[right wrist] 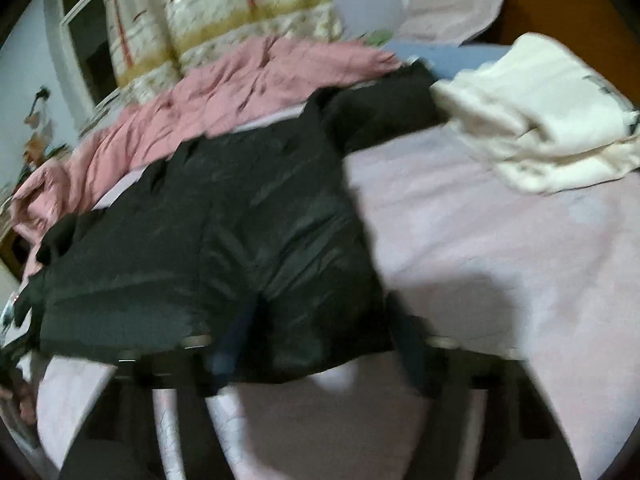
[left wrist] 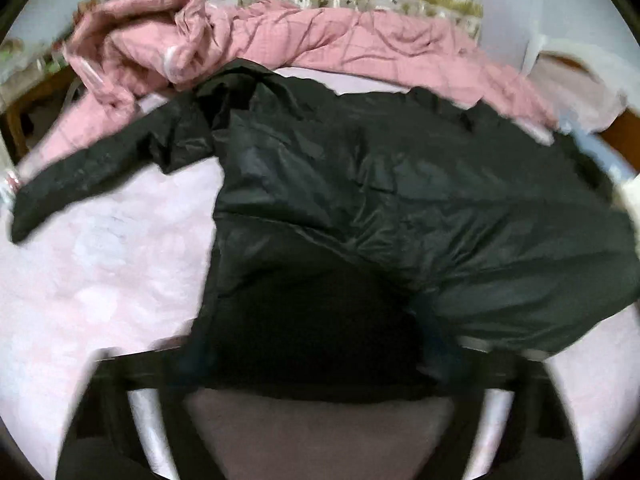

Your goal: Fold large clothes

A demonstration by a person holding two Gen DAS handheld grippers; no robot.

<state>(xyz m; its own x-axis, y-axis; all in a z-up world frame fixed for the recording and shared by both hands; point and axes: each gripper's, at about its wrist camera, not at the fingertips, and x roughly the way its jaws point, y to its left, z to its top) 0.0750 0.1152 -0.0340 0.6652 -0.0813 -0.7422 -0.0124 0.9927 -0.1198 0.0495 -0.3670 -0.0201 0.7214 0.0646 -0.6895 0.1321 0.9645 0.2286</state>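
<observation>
jacket: we see the black jacket (left wrist: 360, 184) spread on the pink bedsheet (left wrist: 100, 264), one sleeve out to the left | left gripper (left wrist: 312, 360): hem bunched between its fingers, grip too blurred to tell | right gripper (right wrist: 316, 364): at the hem's right corner, grip also unclear | pink coat (left wrist: 280, 36) beyond; white garment (right wrist: 540, 120) right

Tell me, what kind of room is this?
Most likely a bedroom at home. A black jacket and a pink jacket lie spread on a bed with a pale pink sheet, patterned curtains hang behind, and folded cream clothes sit nearby.
</observation>
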